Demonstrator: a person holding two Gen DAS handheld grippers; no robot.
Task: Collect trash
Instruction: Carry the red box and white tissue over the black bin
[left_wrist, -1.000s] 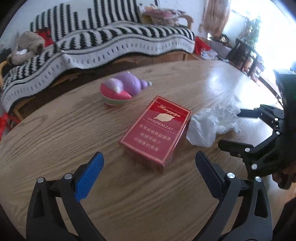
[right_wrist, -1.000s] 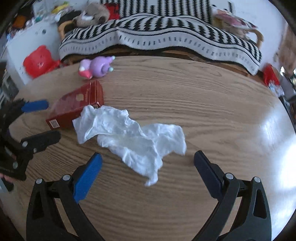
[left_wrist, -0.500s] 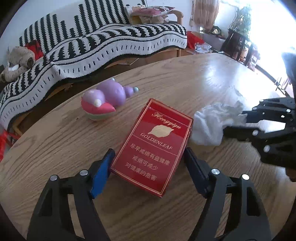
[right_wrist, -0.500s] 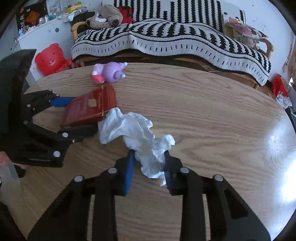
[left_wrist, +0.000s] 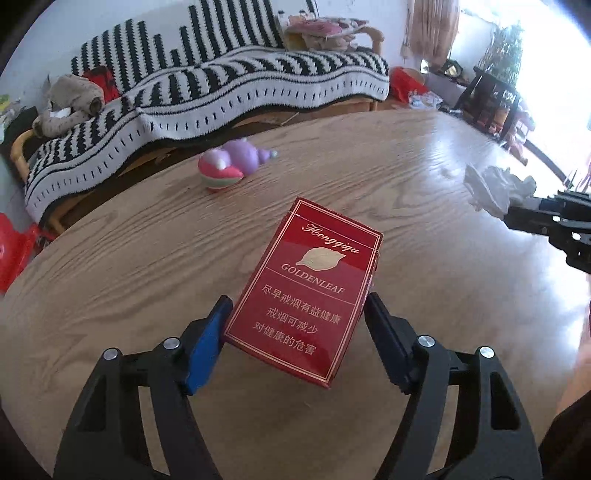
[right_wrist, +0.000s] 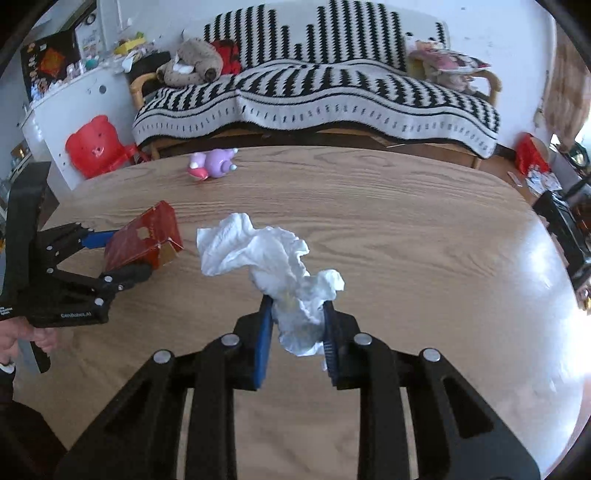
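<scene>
Left tool (left_wrist: 295, 325) clamps red box (left_wrist: 306, 284), long axis pointing away.

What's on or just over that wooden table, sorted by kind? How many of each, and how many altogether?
Red cigarette pack, clamped in the left gripper: 1
White crumpled tissue, clamped in the right gripper: 1
Purple and pink toy, lying on the table: 1
Total: 3

A home living room: a sofa (right_wrist: 314, 99) under a black-and-white striped blanket, a stuffed toy (right_wrist: 192, 62) on it, a wooden bench (right_wrist: 388, 221), a curtain (left_wrist: 432, 29) and a plant (left_wrist: 506, 48) by the window.
</scene>
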